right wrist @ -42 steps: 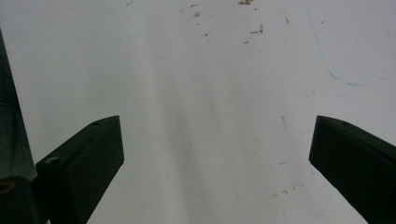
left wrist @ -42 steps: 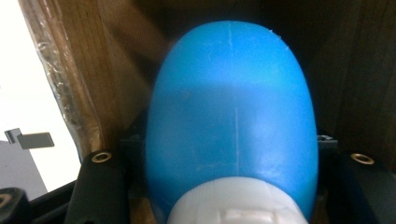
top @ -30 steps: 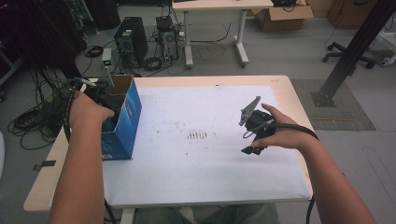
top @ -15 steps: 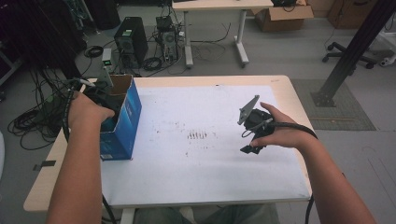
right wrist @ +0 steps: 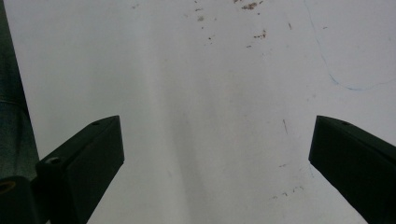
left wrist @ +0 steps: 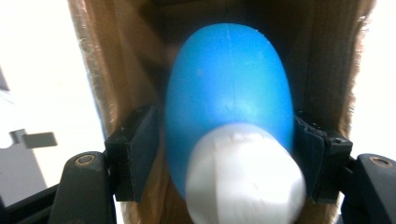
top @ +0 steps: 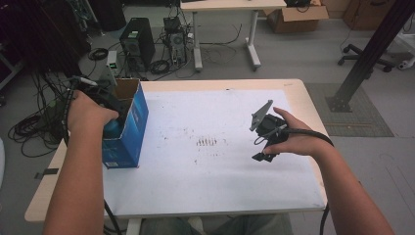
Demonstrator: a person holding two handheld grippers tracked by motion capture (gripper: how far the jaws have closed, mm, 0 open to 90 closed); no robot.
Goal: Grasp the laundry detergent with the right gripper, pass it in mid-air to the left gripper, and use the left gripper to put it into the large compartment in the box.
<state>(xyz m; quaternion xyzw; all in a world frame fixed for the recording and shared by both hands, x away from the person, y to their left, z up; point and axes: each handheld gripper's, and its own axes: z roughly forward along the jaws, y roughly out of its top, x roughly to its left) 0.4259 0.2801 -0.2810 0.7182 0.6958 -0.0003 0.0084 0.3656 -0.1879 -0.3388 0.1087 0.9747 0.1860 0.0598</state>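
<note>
A blue egg-shaped object with a white end [left wrist: 229, 93] sits inside an open blue cardboard box [top: 128, 128] at the table's left; its blue top shows in the high view [top: 111, 129]. My left gripper [left wrist: 224, 135] reaches down into the box with the object between its jaws. The jaws have just been opening: the left pad [left wrist: 140, 149] stands slightly off the blue surface. My right gripper [top: 262, 149] hovers over the white table top at the right, and its jaws [right wrist: 217, 140] stand wide open with nothing between them.
The white sheet on the table [top: 220, 186] has small brown marks [top: 208, 142] at its middle. On the floor behind the table are a computer tower [top: 137, 41], cables and another desk [top: 225, 6]. A black post [top: 367, 54] stands at the right.
</note>
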